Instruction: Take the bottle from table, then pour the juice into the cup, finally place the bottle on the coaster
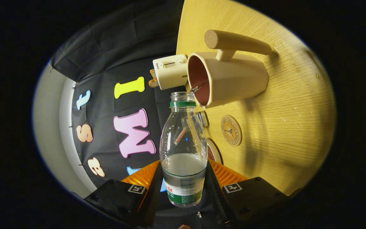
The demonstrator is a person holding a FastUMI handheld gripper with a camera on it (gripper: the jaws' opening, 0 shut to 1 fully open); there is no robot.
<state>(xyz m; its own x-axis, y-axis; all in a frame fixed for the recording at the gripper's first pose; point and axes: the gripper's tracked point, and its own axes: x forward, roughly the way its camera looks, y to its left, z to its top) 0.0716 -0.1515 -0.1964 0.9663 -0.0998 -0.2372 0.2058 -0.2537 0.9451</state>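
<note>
The claw [183,187] pinches the bottle [183,149] low on its body, one finger pressed to each side at the label. The whole view is rolled over, so the surface [281,127] stands like a wall beside the bottle, which means the bottle is tipped far over. It is clear plastic with a green ring under its open mouth, uncapped, and clear liquid sits in its lower part, near the fingers.

The bottle's mouth is right at the rim of the cup [227,79], a cream mug with a dark reddish inside and a thick round handle. A thin thread of liquid shows at the mouth, running over the cup's rim into it. The cup stands on the wooden surface.

The coaster [231,130], a round wooden disc with a printed emblem, lies on the surface near the cup, apart from the bottle. Behind the cup stands a small white toaster [170,71]. Drops of water dot the wood beyond the cup.
</note>
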